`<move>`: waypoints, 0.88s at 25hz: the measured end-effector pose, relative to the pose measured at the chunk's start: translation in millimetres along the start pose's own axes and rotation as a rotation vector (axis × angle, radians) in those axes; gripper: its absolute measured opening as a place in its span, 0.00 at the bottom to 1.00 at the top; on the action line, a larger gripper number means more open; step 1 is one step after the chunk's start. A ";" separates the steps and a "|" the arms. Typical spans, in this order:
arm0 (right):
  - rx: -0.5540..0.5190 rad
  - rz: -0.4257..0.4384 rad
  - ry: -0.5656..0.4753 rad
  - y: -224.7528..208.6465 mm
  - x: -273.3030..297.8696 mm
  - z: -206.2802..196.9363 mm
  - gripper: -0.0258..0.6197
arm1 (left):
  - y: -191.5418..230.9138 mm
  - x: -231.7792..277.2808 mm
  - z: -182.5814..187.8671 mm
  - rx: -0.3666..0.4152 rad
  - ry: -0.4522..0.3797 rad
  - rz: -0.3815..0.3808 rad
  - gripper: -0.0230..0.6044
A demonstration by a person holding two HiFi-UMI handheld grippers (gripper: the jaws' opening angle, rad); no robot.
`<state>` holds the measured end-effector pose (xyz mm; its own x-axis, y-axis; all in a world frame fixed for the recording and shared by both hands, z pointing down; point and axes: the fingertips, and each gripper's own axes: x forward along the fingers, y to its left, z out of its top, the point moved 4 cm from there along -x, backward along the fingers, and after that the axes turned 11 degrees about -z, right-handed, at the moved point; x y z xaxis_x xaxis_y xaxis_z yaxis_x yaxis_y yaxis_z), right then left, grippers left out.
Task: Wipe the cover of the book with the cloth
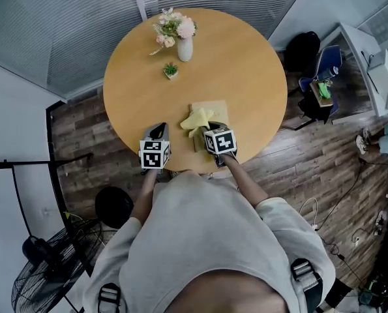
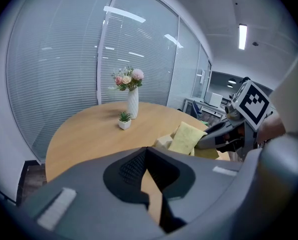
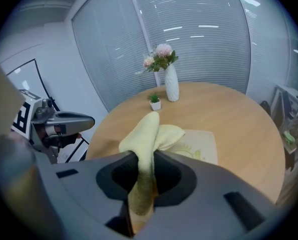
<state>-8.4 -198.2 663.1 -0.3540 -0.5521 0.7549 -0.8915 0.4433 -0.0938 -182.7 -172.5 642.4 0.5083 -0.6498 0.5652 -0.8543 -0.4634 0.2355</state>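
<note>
yellow cloth (image 3: 154, 129) in right claw (image 3: 142, 160)

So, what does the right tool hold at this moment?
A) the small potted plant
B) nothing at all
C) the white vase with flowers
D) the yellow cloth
D: the right gripper view shows the right tool with its jaws closed on the yellow cloth, which rises from between them.

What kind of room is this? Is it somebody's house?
Most likely an office meeting room, not a house: a round wooden table, glass walls with blinds, and a blue office chair beside a desk.
</note>
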 end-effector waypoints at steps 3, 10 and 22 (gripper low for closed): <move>0.009 0.004 0.035 3.0 8.0 -6.4 0.15 | 3.4 -2.1 -0.8 -0.004 0.003 0.008 0.05; 0.030 0.009 0.096 3.6 18.8 -19.4 0.15 | 6.2 -7.5 -3.6 -0.009 0.010 0.023 0.05; 0.056 -0.002 0.161 -5.8 37.8 -33.0 0.15 | 4.0 -4.4 -5.6 -0.017 0.019 0.021 0.05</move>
<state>-7.3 -198.3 713.6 -0.3061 -0.4313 0.8487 -0.9083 0.3994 -0.1246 -189.0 -168.1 645.3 0.4883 -0.6475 0.5850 -0.8665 -0.4393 0.2371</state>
